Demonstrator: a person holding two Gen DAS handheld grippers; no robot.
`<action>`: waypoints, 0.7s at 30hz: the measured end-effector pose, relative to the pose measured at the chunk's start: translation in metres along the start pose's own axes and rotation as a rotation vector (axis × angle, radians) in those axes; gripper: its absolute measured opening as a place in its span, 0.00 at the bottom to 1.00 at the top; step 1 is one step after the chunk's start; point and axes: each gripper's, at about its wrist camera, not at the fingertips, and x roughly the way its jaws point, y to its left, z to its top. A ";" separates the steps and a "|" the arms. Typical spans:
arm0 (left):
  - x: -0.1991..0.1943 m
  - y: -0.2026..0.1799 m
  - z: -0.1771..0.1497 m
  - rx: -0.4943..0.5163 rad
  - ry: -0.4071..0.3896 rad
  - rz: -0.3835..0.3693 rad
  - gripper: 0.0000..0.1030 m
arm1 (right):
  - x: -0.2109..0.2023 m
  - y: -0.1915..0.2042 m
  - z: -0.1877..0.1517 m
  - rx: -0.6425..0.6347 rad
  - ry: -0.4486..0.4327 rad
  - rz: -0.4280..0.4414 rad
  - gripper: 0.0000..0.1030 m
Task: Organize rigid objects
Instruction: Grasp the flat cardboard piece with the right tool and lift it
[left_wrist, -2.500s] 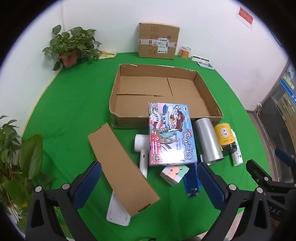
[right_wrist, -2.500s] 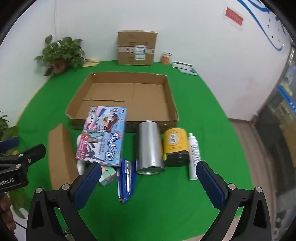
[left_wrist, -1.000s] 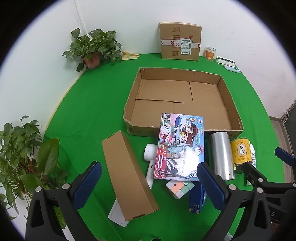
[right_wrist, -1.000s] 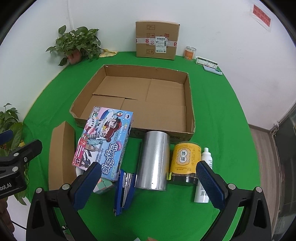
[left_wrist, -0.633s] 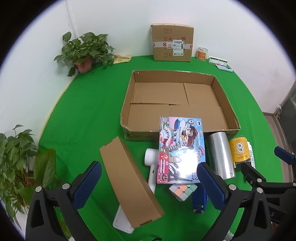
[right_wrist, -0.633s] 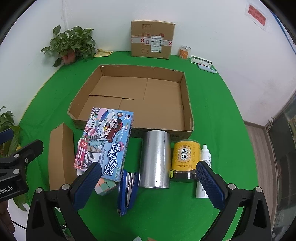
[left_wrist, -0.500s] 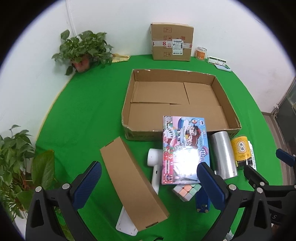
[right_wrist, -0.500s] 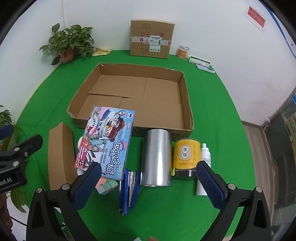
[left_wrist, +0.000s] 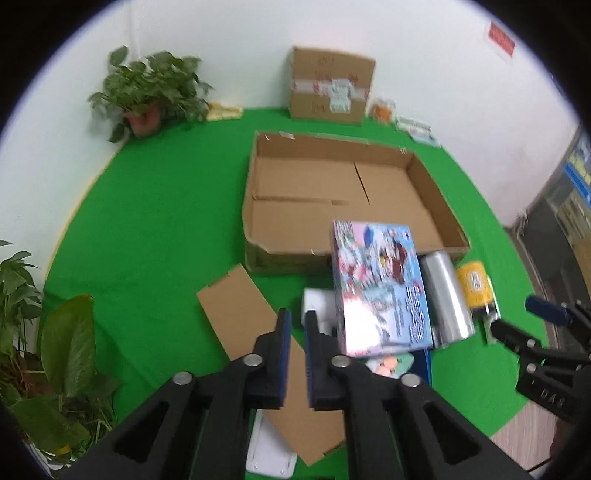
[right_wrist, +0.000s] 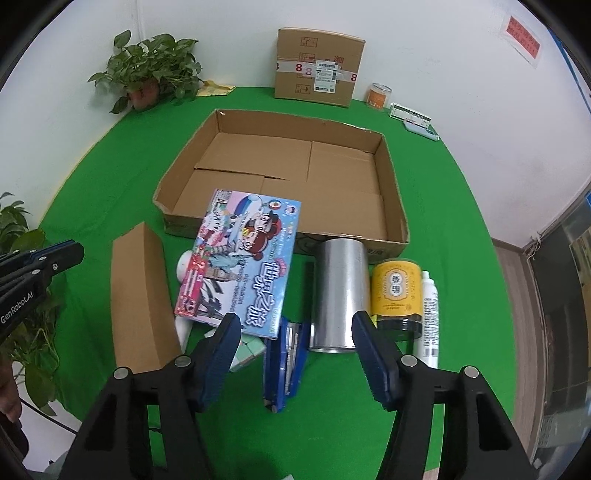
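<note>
I am hovering over a green table (right_wrist: 443, 177), and both my pairs of jaws are closing on nothing but air. My left gripper (left_wrist: 296, 328) is narrowing to a slim gap above the long brown carton (left_wrist: 258, 354) and the white device (left_wrist: 314, 306) lying beside it — nothing is sitting between its pads. My right gripper (right_wrist: 295, 332) is drawing in too, its jaws at a middling width, hanging above the blue stapler (right_wrist: 284, 362) and the near end of the silver cylinder (right_wrist: 338, 295), touching neither.

The things I am sorting are lying in a row just in front of the open cardboard tray (right_wrist: 391, 192): the colourful picture box (right_wrist: 240, 266) is leaning tilted over the white device and the pastel cube (right_wrist: 247, 349), its far edge resting against the tray's near wall; then the silver cylinder, the yellow-labelled jar (right_wrist: 395, 291) and the white bottle (right_wrist: 428, 314) are lying side by side. The tray itself is holding nothing — all the pieces are outside it.
</note>
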 end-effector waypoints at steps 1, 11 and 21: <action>0.000 0.004 0.000 -0.016 -0.006 0.010 0.57 | 0.000 0.004 0.000 0.007 -0.010 -0.001 0.77; 0.027 0.043 -0.022 -0.104 0.104 -0.058 0.99 | 0.028 0.046 -0.006 -0.051 0.011 0.047 1.00; 0.082 0.081 -0.059 -0.292 0.291 -0.254 0.99 | 0.070 0.098 -0.026 -0.215 0.061 0.257 1.00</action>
